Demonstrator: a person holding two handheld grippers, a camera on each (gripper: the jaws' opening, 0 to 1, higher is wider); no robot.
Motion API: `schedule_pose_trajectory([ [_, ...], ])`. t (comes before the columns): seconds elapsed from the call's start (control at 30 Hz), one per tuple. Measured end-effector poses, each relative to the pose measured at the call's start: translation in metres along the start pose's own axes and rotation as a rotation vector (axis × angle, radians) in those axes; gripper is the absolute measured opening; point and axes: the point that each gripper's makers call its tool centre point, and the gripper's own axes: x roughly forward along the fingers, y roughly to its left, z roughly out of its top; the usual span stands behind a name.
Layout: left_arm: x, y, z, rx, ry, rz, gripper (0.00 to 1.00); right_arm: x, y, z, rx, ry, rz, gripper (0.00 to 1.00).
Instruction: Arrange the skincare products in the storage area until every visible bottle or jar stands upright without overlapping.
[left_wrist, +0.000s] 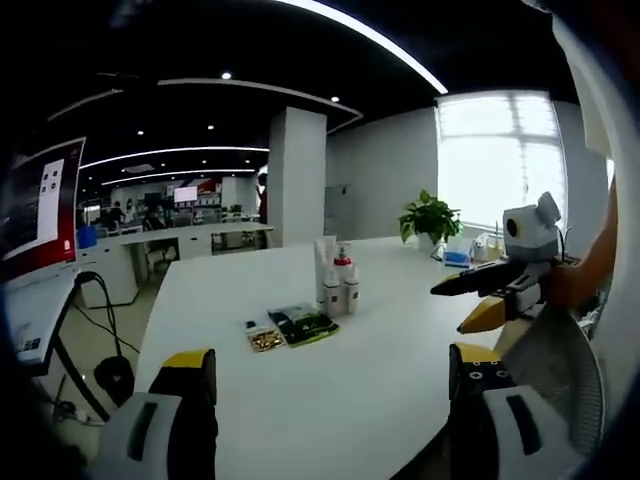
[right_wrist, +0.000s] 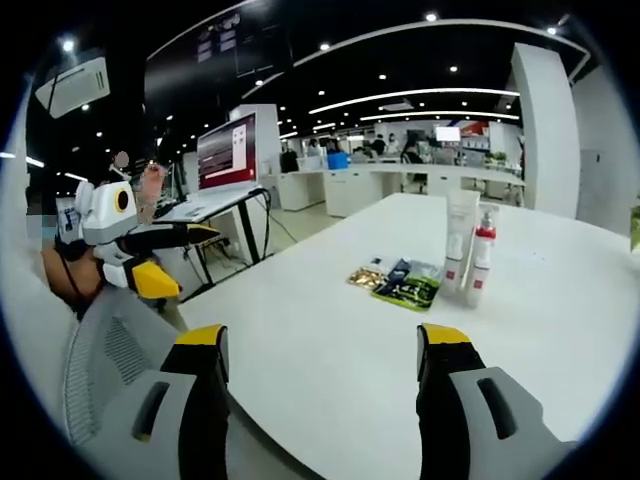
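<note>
Several skincare bottles (left_wrist: 337, 278) stand upright in a tight group on the white table (left_wrist: 380, 400), among them a tall white tube (right_wrist: 460, 238) and a red-topped pump bottle (right_wrist: 481, 256). Flat dark-green sachets (left_wrist: 303, 325) (right_wrist: 411, 284) and a gold packet (left_wrist: 265, 340) (right_wrist: 368, 277) lie beside them. My left gripper (left_wrist: 330, 375) is open and empty, well short of the bottles; it also shows at the left of the right gripper view (right_wrist: 190, 262). My right gripper (right_wrist: 325, 350) is open and empty too, seen from the left gripper view (left_wrist: 455, 305) at the right, held by a hand.
A grey mesh chair back (left_wrist: 555, 370) (right_wrist: 105, 365) sits at the table's near edge between the grippers. A potted plant (left_wrist: 430, 217) and small boxes (left_wrist: 468, 252) stand by the window. A monitor on a stand (right_wrist: 228, 152) is beside the table.
</note>
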Motion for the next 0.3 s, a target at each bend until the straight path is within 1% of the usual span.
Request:
schedule_pose_trajectory([
  [0.2,0.0007,0.004,0.0005,0.02,-0.003,0.032,0.99,0.0005,0.0007,-0.004,0.011,0.017,0.015,0.73],
  [0.3,0.0019,0.0052,-0.0006,0.011,0.001,0.04,0.99,0.0001,0.0008,-0.0028,0.015,0.011,0.017,0.73],
])
